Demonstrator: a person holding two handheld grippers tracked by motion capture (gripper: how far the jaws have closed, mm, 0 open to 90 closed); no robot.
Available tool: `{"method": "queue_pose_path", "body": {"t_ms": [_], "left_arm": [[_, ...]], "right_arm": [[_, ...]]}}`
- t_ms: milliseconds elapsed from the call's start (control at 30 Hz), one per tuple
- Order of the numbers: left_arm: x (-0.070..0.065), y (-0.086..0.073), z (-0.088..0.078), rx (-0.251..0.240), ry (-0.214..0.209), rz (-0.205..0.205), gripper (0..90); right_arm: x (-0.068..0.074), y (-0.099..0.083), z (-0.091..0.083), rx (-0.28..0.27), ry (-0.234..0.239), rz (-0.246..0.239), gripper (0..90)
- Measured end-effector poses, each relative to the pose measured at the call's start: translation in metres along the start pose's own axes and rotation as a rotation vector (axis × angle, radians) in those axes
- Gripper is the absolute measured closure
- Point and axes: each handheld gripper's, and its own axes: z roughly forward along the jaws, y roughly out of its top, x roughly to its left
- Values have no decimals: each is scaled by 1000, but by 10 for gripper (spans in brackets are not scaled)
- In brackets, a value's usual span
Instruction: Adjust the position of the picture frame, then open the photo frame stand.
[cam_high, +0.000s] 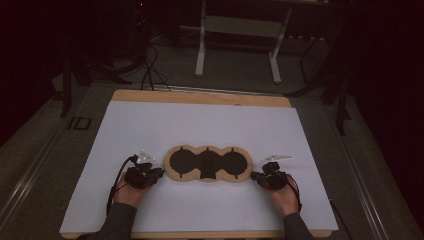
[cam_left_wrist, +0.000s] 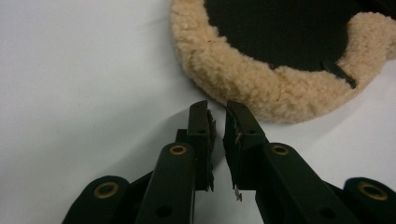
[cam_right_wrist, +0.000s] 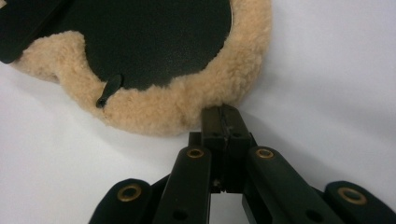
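Fleece borders the three-lobed pad (cam_high: 208, 163), a black-centred piece with a tan woolly rim lying flat on the white sheet (cam_high: 200, 125) that covers the table. We see the left gripper (cam_left_wrist: 216, 122) just short of the pad's left lobe, jaws nearly together with a slim gap and nothing between them. The right gripper (cam_right_wrist: 223, 116) is fully closed, and its tips seem to touch the fleece at the right lobe.

pad (cam_left_wrist: 243, 79): fluffy tan fleece rim, matt blk centre | table (cam_high: 200, 125): smooth white
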Motion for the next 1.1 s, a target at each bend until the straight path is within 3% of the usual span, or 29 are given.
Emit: {"method": "queue_pose_path", "body": {"t_ms": [467, 700, 800, 1100], "left_arm": [[3, 0, 0, -6, 12, -7, 816], [3, 0, 0, -9, 18, -8, 815], [2, 0, 2, -19, 34, 11, 853], [7, 1, -2, -26, 36, -20, 817]], "right_arm": [[2, 7, 8, -4, 20, -9, 900], [4, 5, 8, -16, 6, -8, 900], [5, 5, 8, -18, 1, -14, 900], [8, 4, 6, -22, -32, -43, 858]]}}
